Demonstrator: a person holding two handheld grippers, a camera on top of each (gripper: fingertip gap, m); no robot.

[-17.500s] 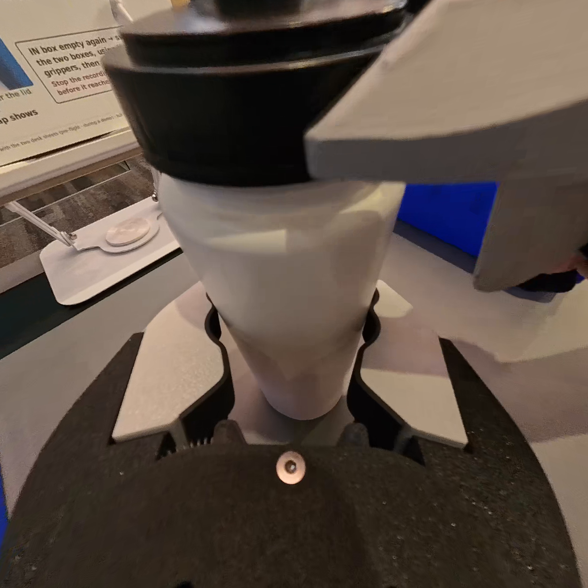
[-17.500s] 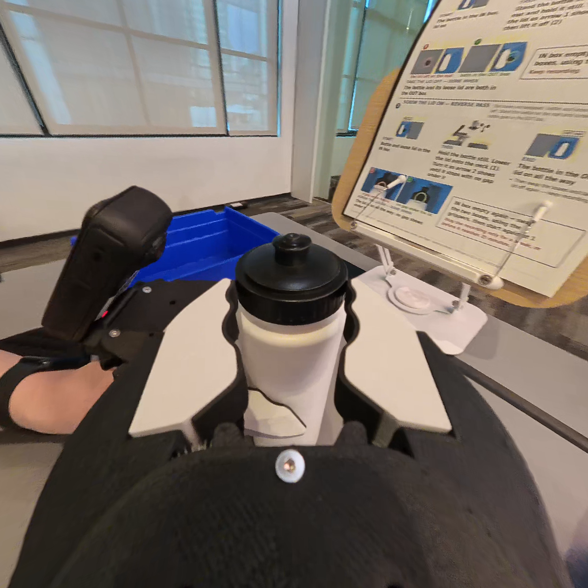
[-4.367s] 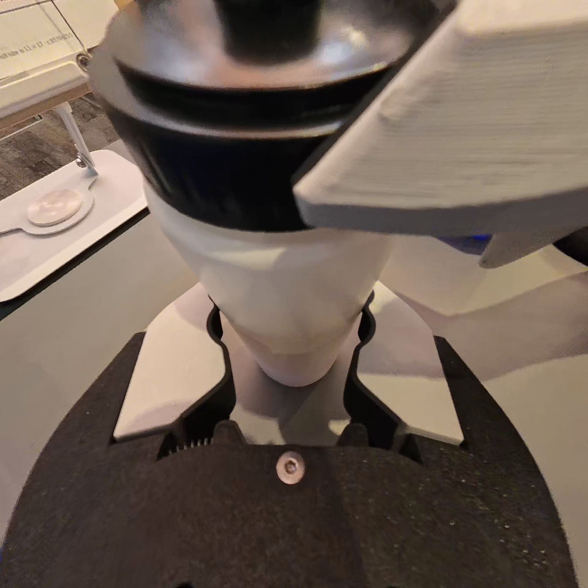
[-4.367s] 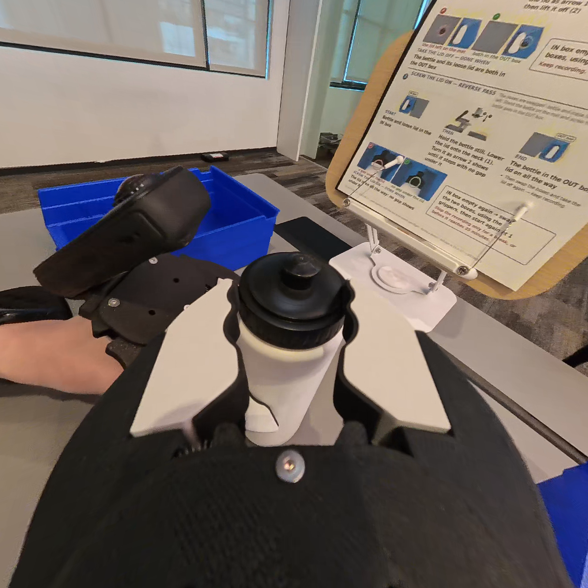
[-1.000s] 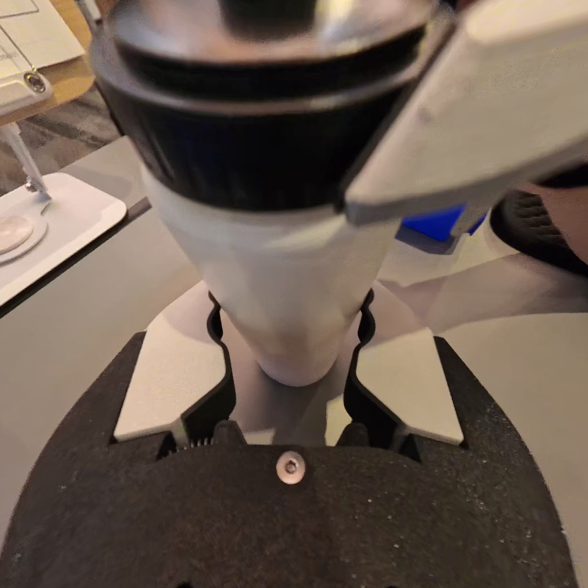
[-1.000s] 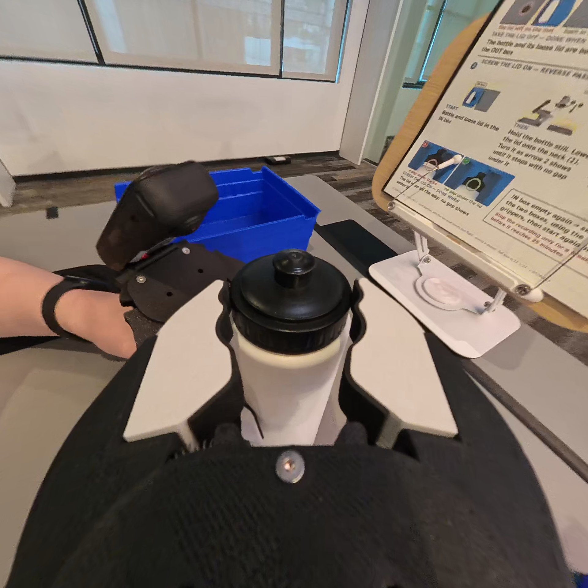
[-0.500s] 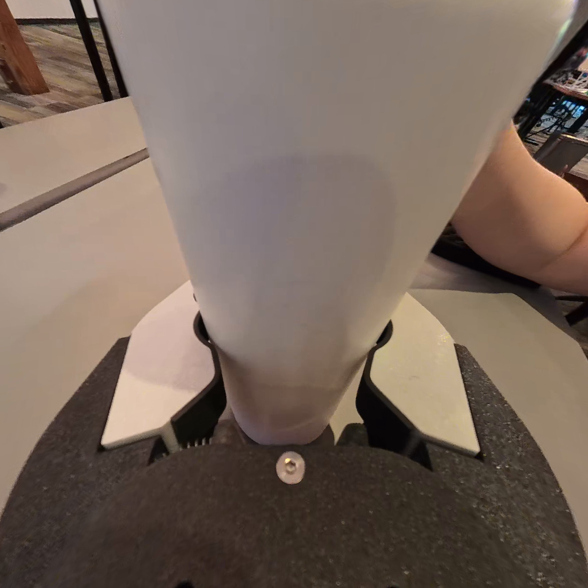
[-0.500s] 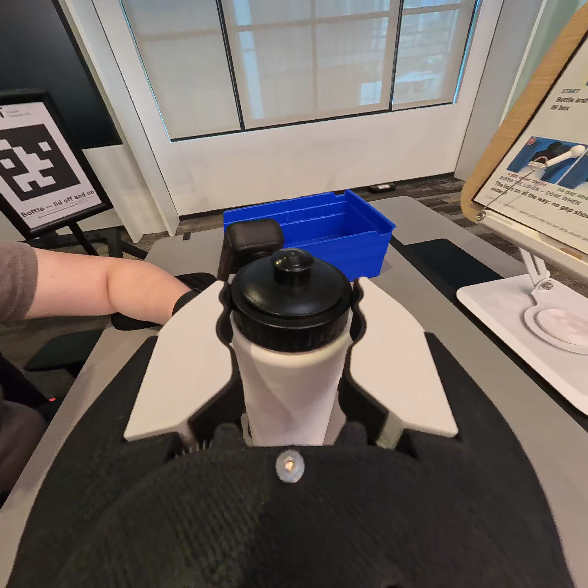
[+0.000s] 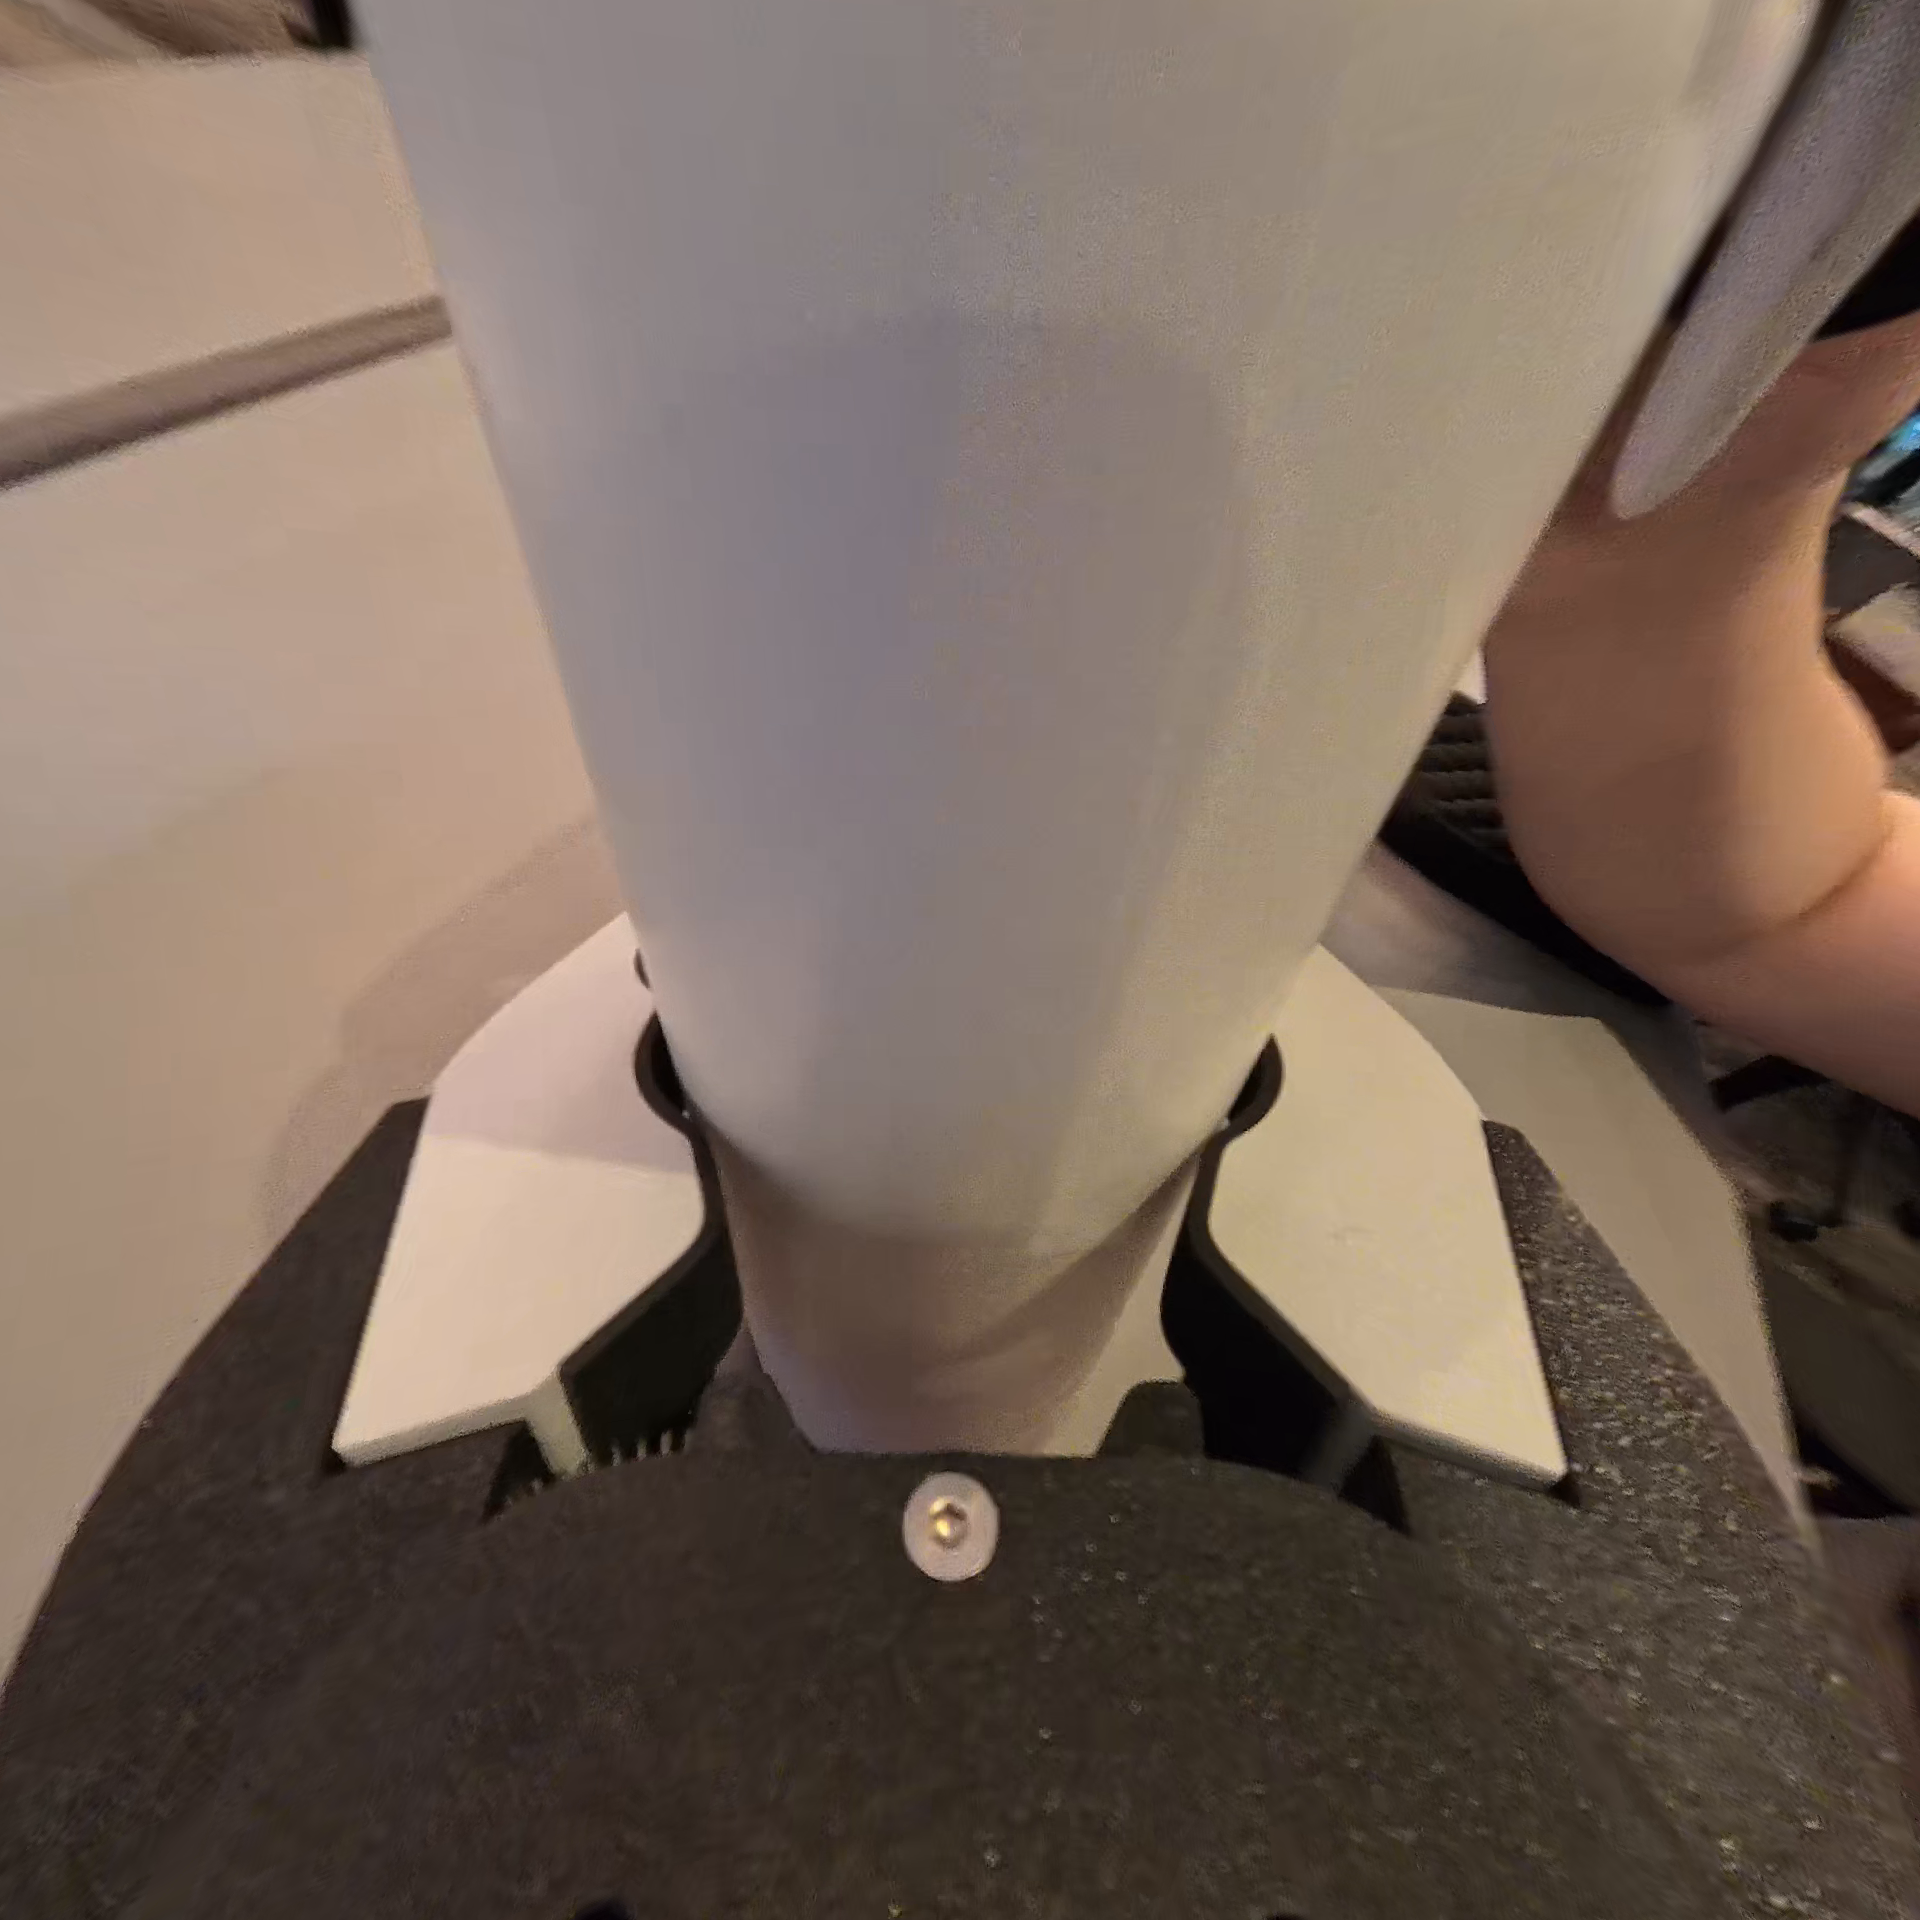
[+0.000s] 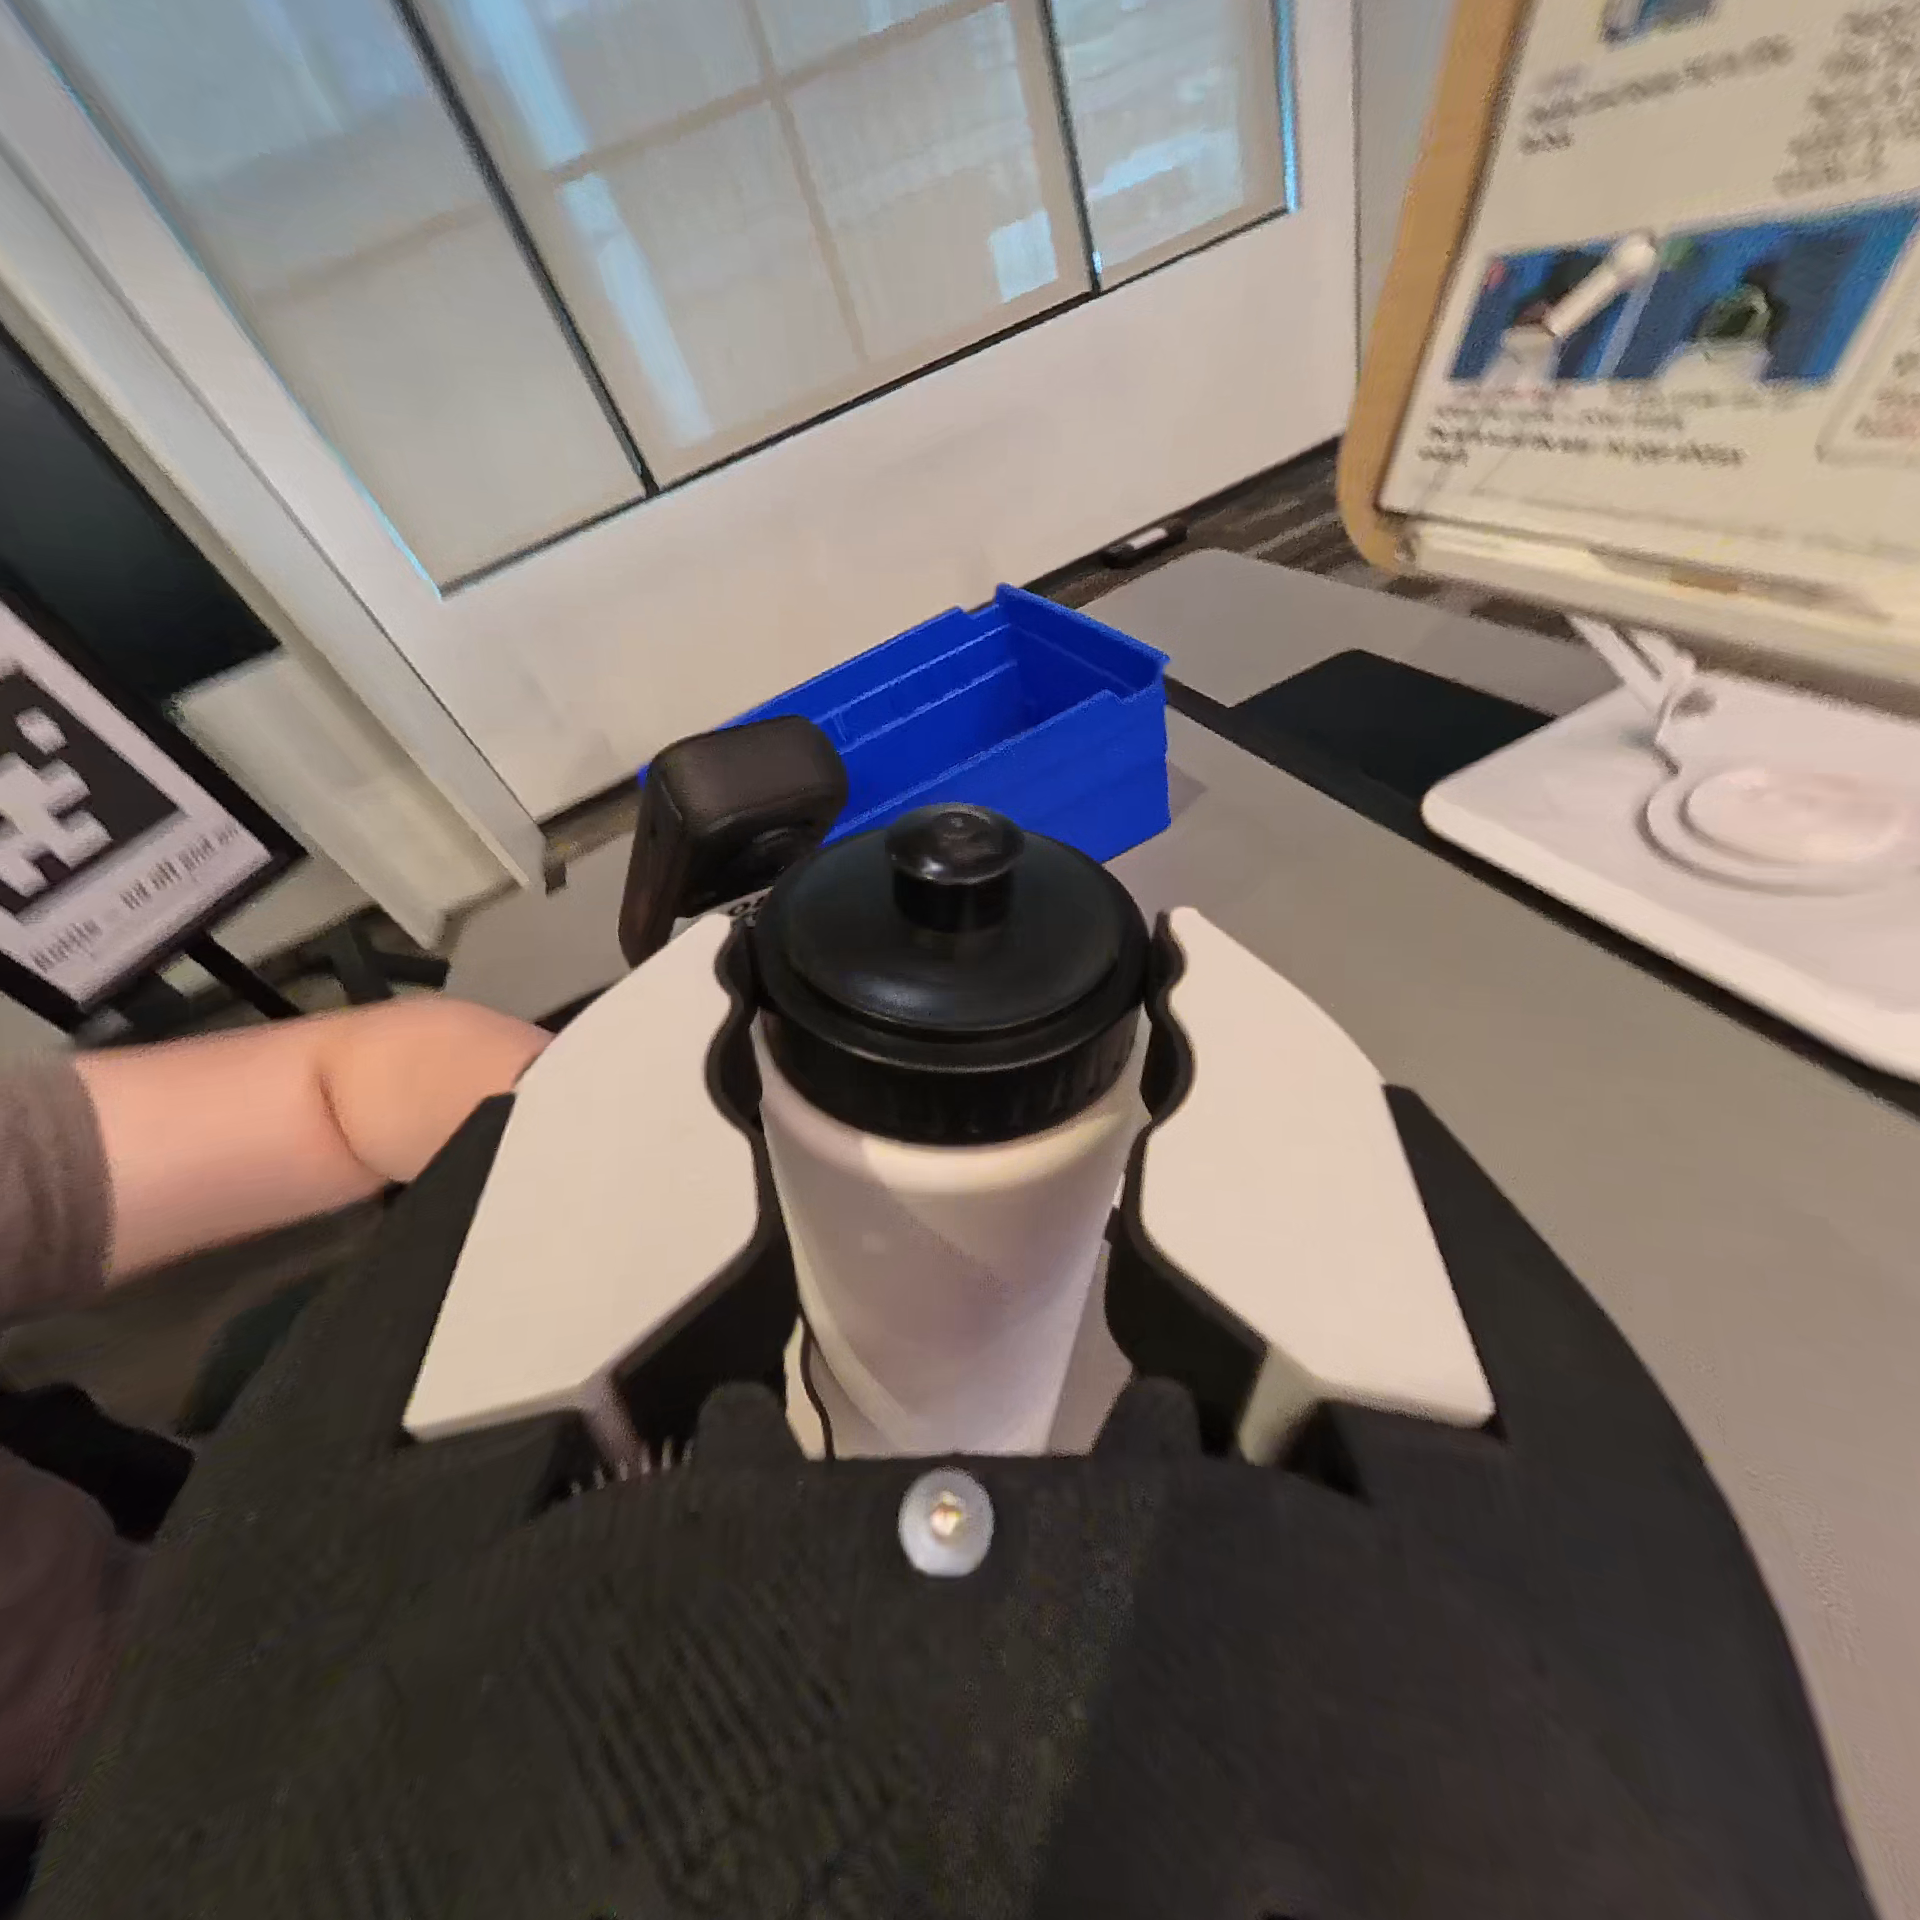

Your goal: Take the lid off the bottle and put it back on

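A white bottle (image 9: 935, 623) fills the left wrist view; my left gripper (image 9: 951, 1081) is shut on its lower body, and the lid is out of that view. In the right wrist view the same bottle (image 10: 935, 1247) carries a black lid (image 10: 951, 997) with a pull spout. My right gripper (image 10: 951, 997) is shut on the lid, one finger on each side. A grey finger (image 9: 1766, 260) of the right gripper shows at the upper right of the left wrist view. The left gripper's black body (image 10: 727, 810) shows behind the bottle.
A blue bin (image 10: 997, 717) stands on the grey table (image 10: 1455, 1091) behind the bottle. An instruction board on a white stand (image 10: 1714, 831) is at the right. A person's forearm (image 10: 312, 1122) lies at the left, another arm (image 9: 1662, 779) at the right of the left wrist view.
Both grippers and the bottle have swung round together over the last second: the board slid to the right edge and the bin moved behind the lid. The left view now sits lower on the bottle.
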